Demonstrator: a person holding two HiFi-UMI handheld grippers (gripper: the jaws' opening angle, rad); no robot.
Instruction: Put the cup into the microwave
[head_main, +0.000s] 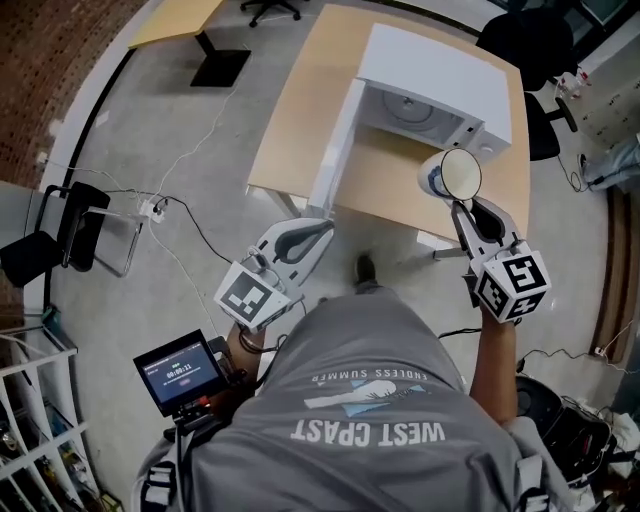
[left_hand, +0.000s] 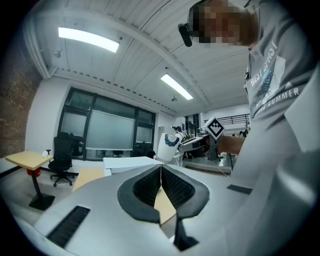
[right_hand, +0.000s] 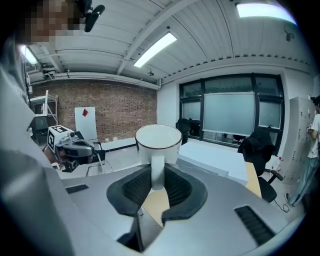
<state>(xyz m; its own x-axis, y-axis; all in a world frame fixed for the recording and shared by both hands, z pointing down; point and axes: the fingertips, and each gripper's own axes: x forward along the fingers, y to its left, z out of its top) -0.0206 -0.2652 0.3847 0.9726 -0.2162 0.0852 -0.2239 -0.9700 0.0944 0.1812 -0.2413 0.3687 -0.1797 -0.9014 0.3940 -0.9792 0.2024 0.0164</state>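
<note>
A white microwave (head_main: 430, 85) stands on a wooden table (head_main: 300, 110), its door (head_main: 335, 150) swung open to the left. My right gripper (head_main: 458, 207) is shut on the handle of a white cup (head_main: 450, 175) and holds it upright in the air, in front of the microwave's right side. In the right gripper view the cup (right_hand: 158, 142) stands above the jaws, its handle clamped between the pads (right_hand: 135, 187). My left gripper (head_main: 325, 228) is shut with nothing in it, near the door's lower edge. The left gripper view shows its jaws touching (left_hand: 161, 172) and the cup (left_hand: 168, 145) beyond.
A black office chair (head_main: 530, 45) stands behind the table at the right. On the floor to the left are another black chair (head_main: 60, 235) and a power strip with cables (head_main: 155, 208). A small screen (head_main: 180, 370) hangs at the person's left hip.
</note>
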